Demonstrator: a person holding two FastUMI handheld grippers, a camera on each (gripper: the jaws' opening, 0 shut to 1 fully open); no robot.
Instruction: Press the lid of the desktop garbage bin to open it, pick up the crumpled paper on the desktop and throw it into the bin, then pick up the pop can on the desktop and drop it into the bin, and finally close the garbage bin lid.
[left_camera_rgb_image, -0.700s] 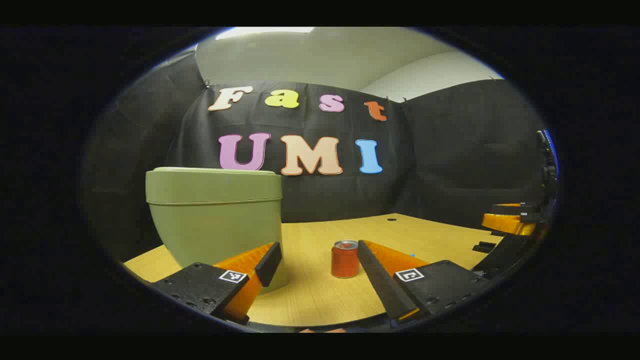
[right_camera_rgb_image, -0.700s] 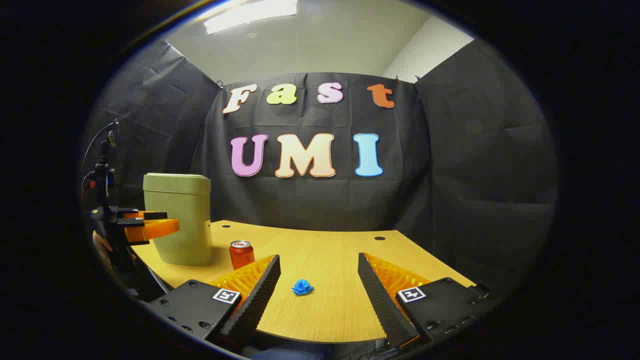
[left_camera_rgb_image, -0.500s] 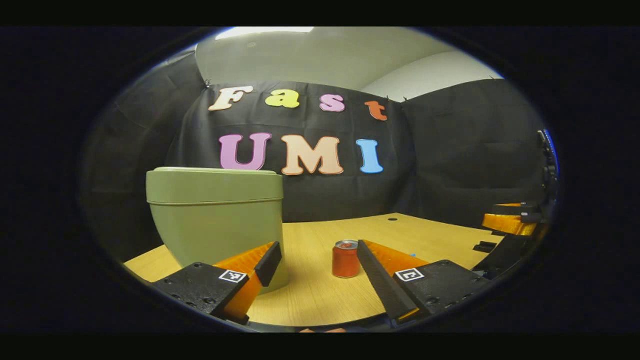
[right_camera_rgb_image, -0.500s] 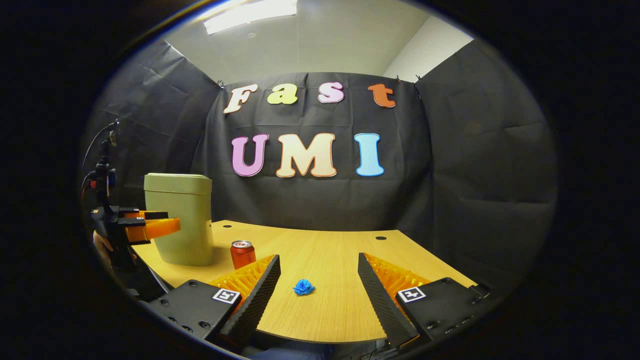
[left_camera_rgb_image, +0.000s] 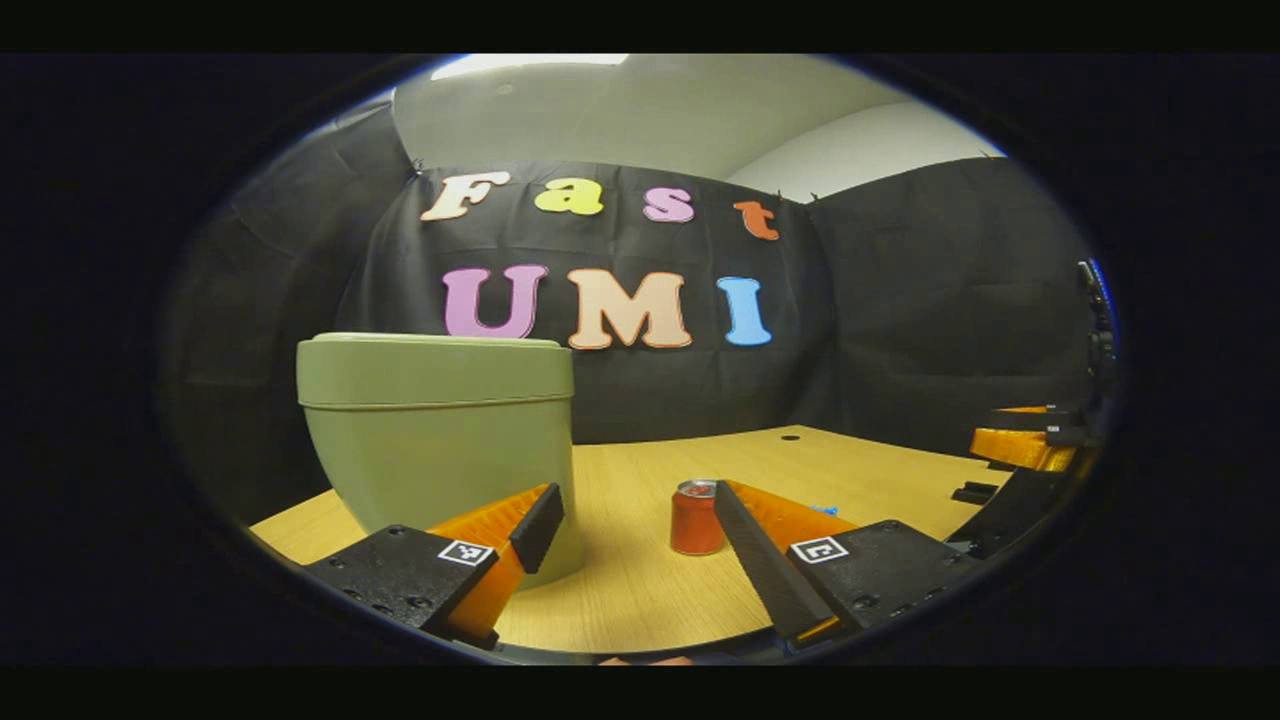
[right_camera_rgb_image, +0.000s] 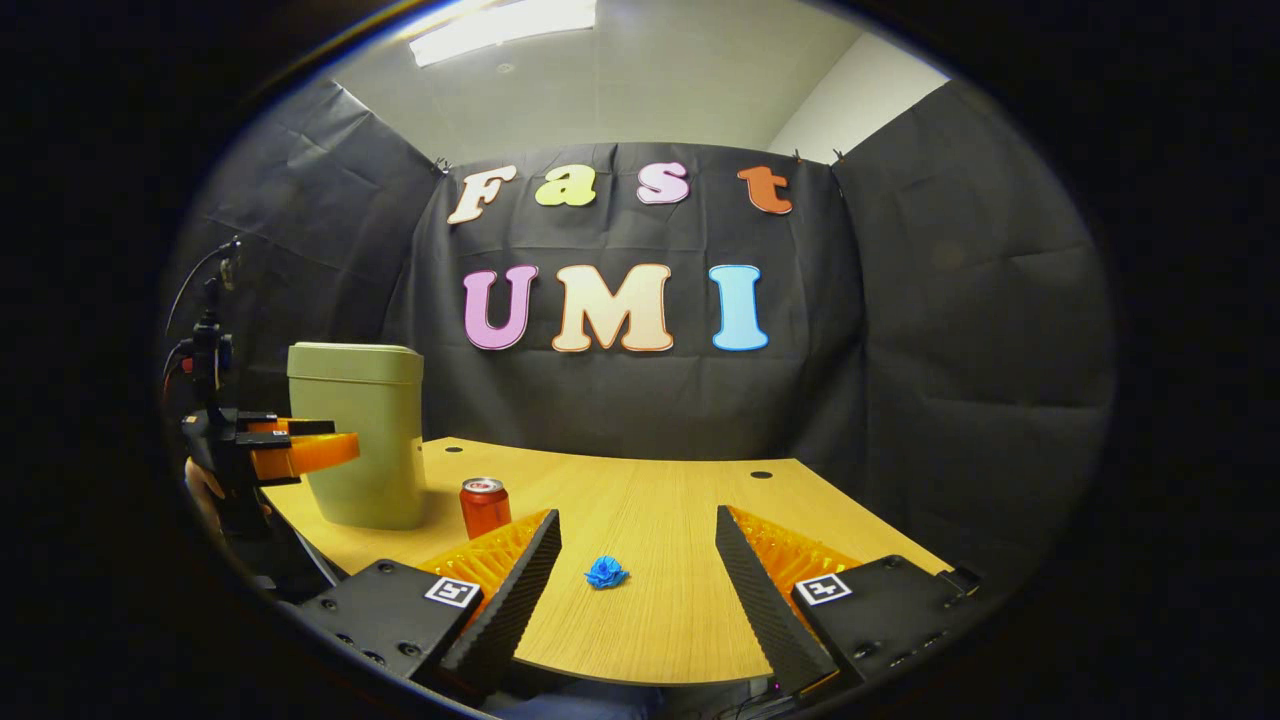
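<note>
- Viewing along my left gripper (left_camera_rgb_image: 637, 520), I see its fingers spread wide with nothing between the pads; they hang low over the near edge of the table (left_camera_rgb_image: 640, 600).
- The bin (left_camera_rgb_image: 440, 430) stands upright on the table just ahead of the left finger, its lid (left_camera_rgb_image: 430, 345) shut flat on top.
- The can (left_camera_rgb_image: 696, 517) stands upright on the table to the right of the bin, apart from it, close beside the right finger's inner face in the left gripper view. I cannot tell whether finger and can touch.
- A sliver of blue shows past the right finger (left_camera_rgb_image: 825, 510); it is too small for me to identify from this view.
- My right gripper (right_camera_rgb_image: 637, 560) is also spread wide and holds nothing.
- In the right gripper view the paper (right_camera_rgb_image: 605, 572), a small blue crumpled ball, lies on the table between the two fingers, touching neither.
- The same view shows the can (right_camera_rgb_image: 484, 506) upright to the left, beyond the left finger, and the bin (right_camera_rgb_image: 357, 435) further left with its lid down.
- The left gripper (right_camera_rgb_image: 300, 450) appears there at the far left, level with the bin's front; a hand (right_camera_rgb_image: 205, 490) holds it from below.
</note>
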